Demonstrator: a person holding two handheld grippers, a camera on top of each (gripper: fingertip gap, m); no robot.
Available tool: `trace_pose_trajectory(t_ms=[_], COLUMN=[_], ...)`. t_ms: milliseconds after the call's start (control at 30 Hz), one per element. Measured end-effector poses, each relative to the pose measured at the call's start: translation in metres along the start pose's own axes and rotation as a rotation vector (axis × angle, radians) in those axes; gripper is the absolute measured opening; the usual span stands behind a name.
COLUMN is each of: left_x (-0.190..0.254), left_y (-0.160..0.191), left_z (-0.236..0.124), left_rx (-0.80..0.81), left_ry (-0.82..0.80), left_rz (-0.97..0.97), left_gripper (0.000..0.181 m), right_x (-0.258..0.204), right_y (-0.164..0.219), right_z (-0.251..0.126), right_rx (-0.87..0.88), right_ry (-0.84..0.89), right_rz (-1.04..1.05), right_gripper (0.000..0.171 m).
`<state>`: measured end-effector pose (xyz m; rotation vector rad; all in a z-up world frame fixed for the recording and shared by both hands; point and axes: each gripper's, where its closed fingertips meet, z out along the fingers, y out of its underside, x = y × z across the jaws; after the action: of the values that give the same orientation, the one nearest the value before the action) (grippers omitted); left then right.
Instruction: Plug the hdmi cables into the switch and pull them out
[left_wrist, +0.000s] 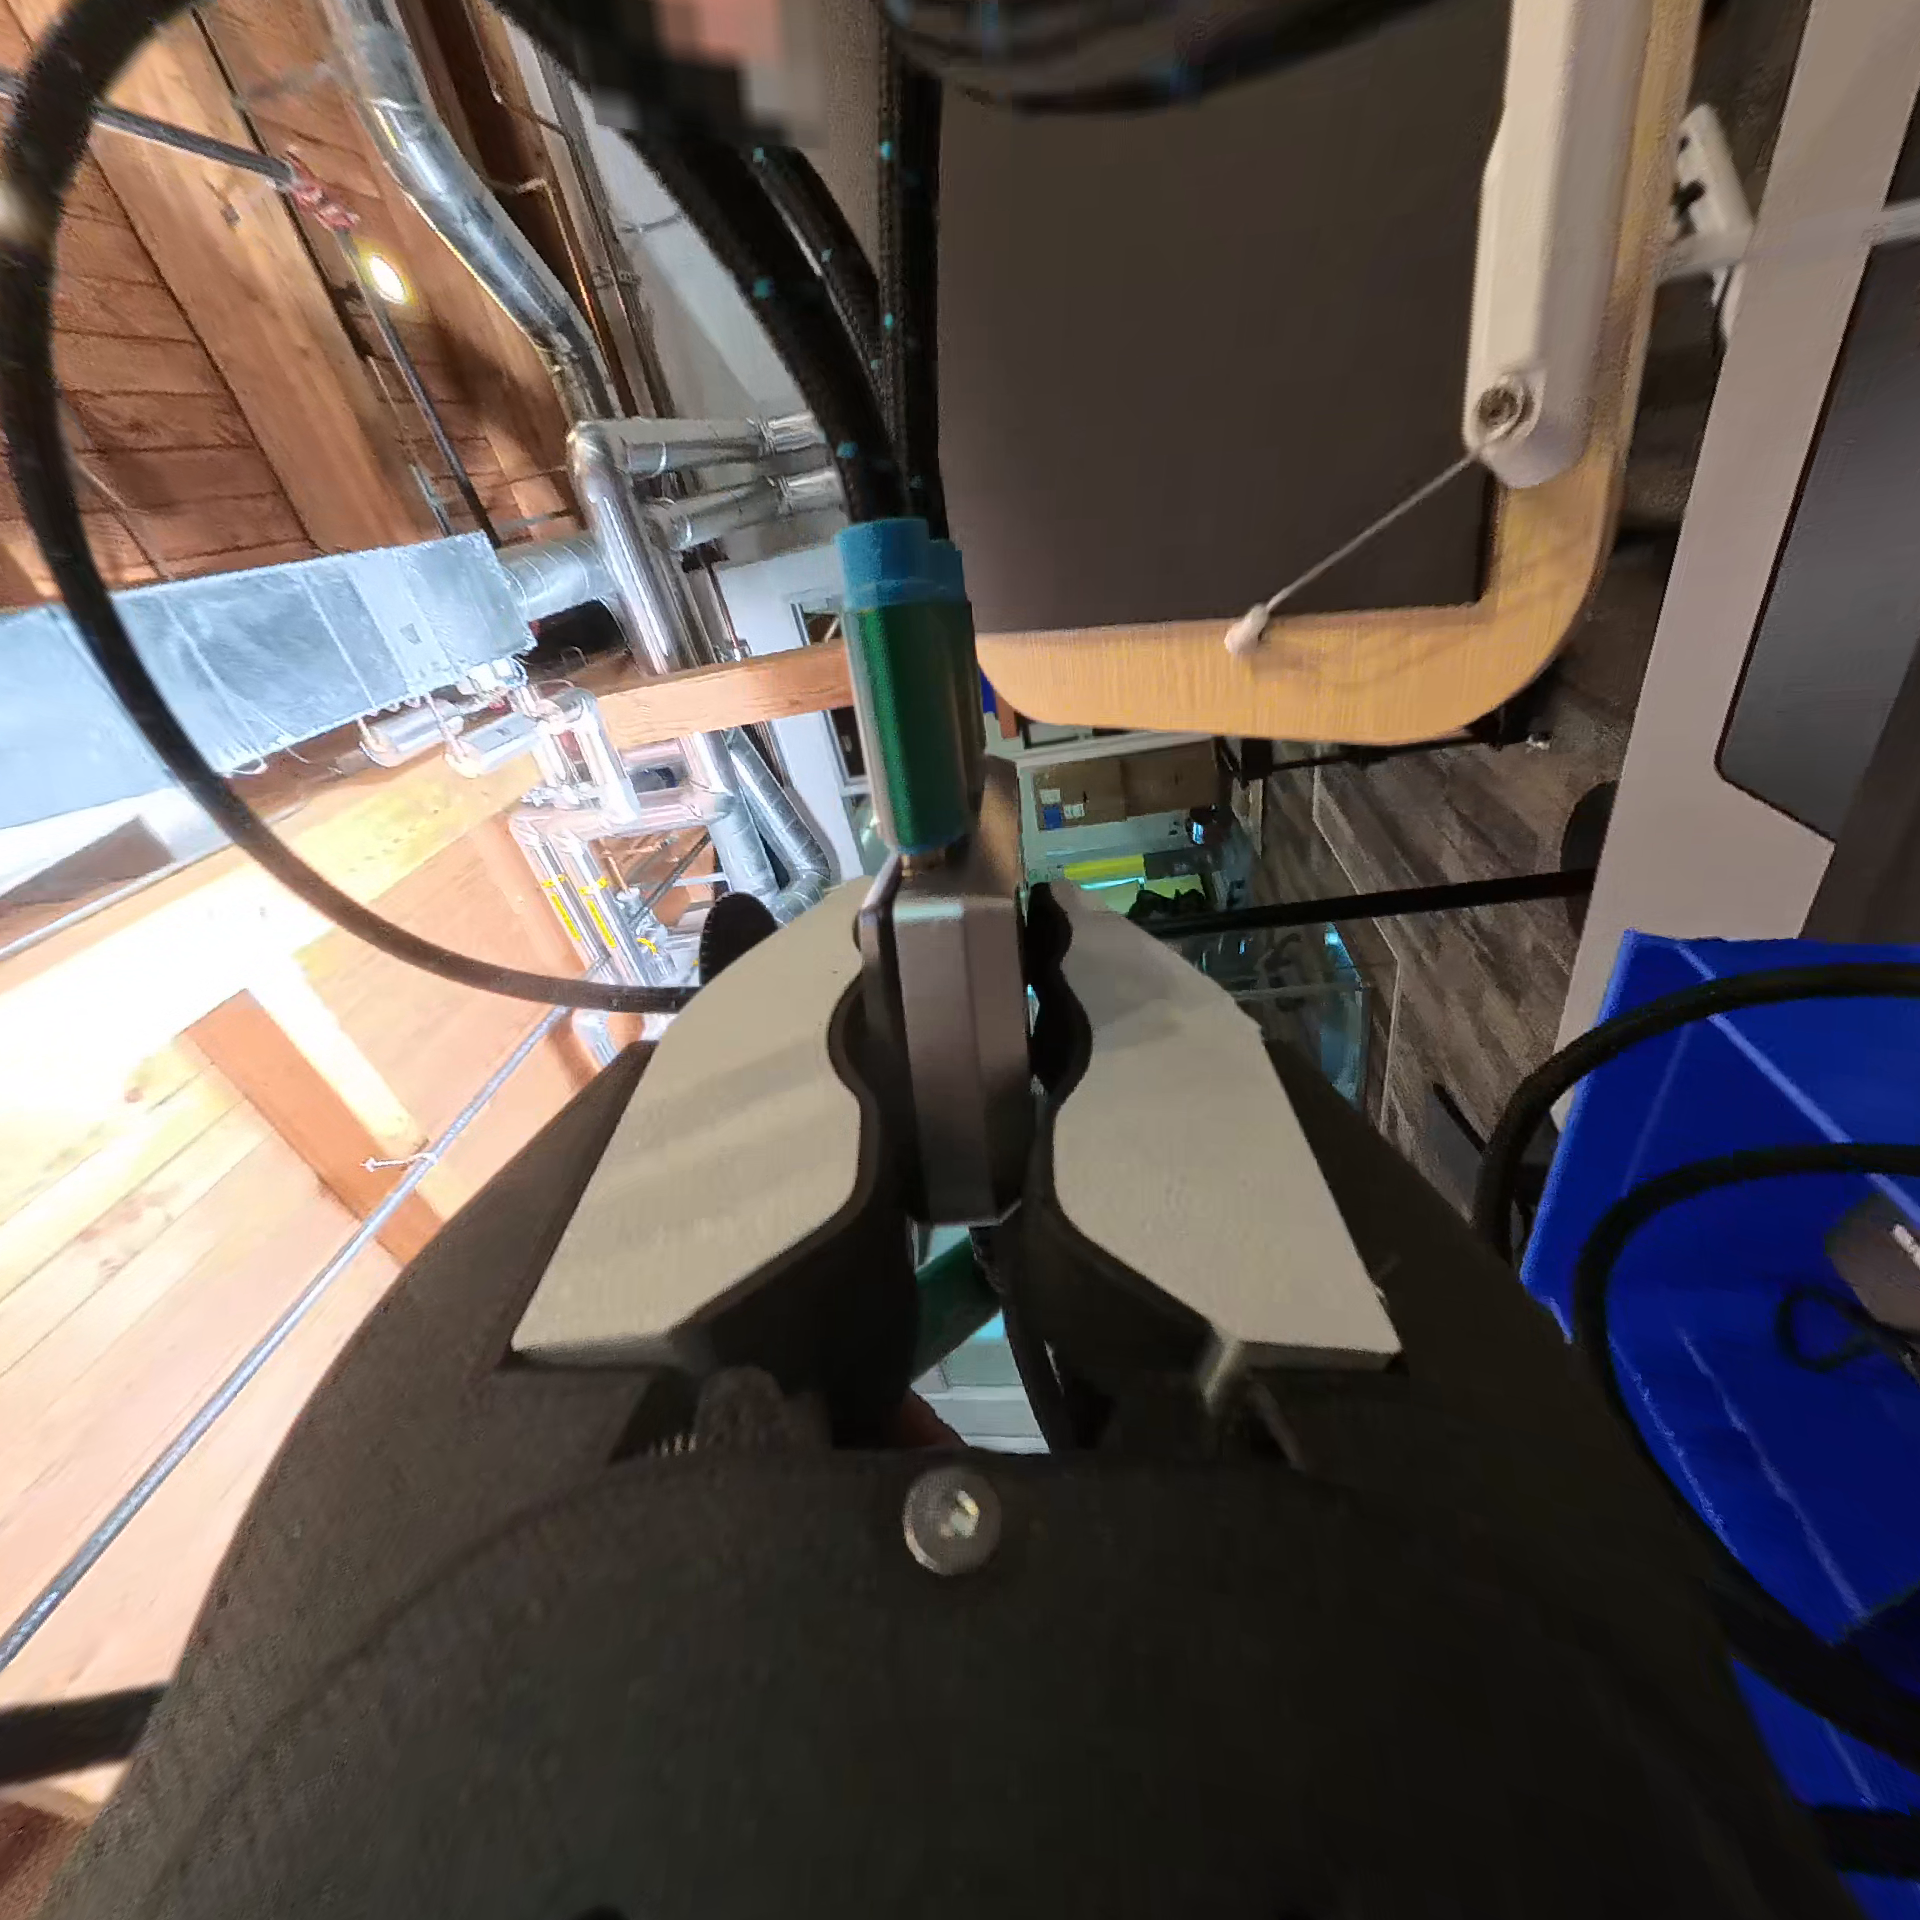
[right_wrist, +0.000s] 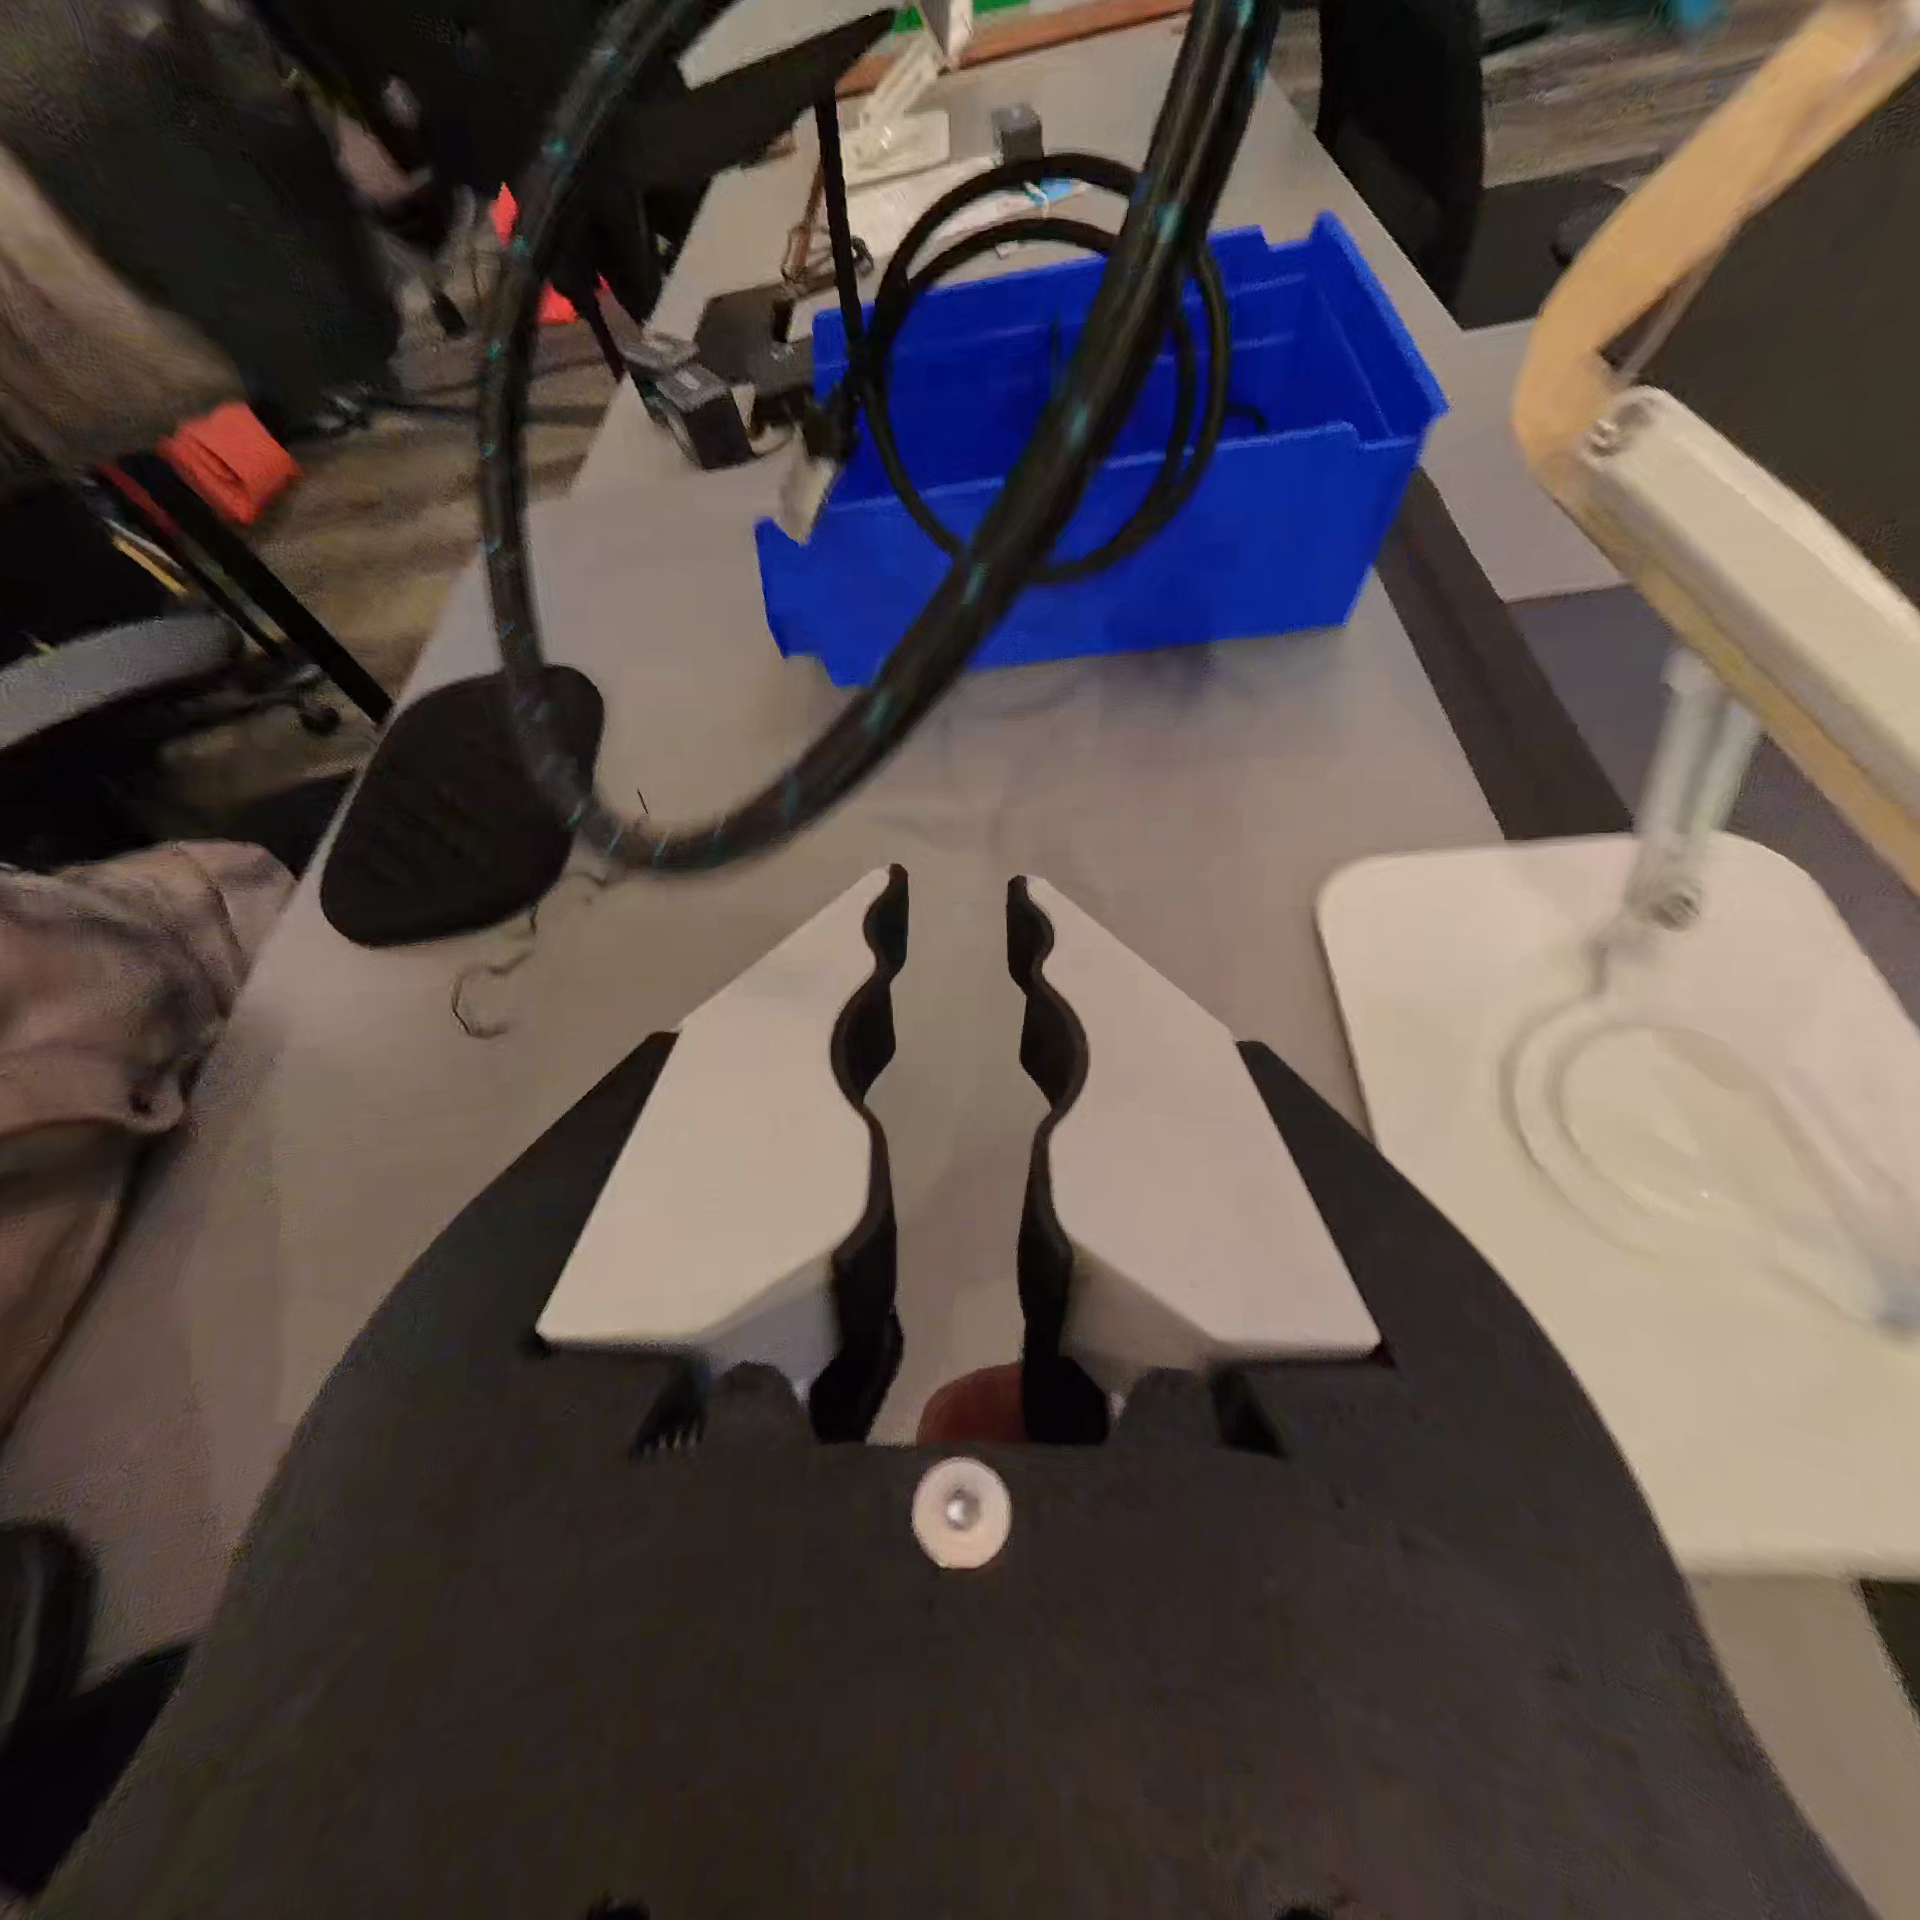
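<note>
left gripper (left_wrist: 951, 935) clamped on one switch (left_wrist: 951, 1049), right gripper (right_wrist: 956, 883) parted, empty; one blue bin (right_wrist: 1101, 468)

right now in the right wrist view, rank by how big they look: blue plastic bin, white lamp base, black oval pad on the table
1. white lamp base, though it sits nearest the camera, so its lead is unsure
2. blue plastic bin
3. black oval pad

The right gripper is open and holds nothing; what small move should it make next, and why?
Probably it should rise toward the green plug. The left gripper is shut on the grey switch, with that plug seated in it, while the right gripper hangs open over the table.
</note>
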<state>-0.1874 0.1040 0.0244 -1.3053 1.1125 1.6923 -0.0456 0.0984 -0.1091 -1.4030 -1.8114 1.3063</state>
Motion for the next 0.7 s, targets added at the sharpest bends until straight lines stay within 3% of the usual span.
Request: trace_pose_trajectory(t_ms=[100,200,267,333,433,567,700], left_x=[0.0,0.001,0.005,0.005,0.009,0.004,-0.004], left_y=[0.012,0.01,0.001,-0.009,-0.024,-0.042,-0.05], left_z=[0.006,0.006,0.002,-0.003,-0.015,-0.033,-0.044], left_rx=[-0.019,0.001,0.046,0.057,0.072,0.101,0.111], left_ry=[0.024,0.064,0.107,0.106,0.141,0.158,0.142], left_rz=[0.003,0.02,0.046,0.082,0.101,0.096,0.073], left_gripper=[0.024,0.024,0.023,0.023,0.024,0.024,0.023], right_x=[0.024,0.003,-0.038,-0.071,-0.082,-0.067,-0.059], right_y=[0.019,-0.045,-0.092,-0.119,-0.131,-0.123,-0.116], right_z=[-0.055,-0.115,-0.129,-0.114,-0.072,-0.026,-0.007], right_rx=[-0.135,0.091,0.251,0.249,0.136,0.053,0.043], right_ry=[0.233,0.449,0.547,0.632,0.727,0.743,0.735], right_rz=[-0.141,-0.457,-0.74,-0.992,-1.175,-1.267,-1.291], right_gripper=[0.014,0.014,0.013,0.014,0.016,0.021,0.014])
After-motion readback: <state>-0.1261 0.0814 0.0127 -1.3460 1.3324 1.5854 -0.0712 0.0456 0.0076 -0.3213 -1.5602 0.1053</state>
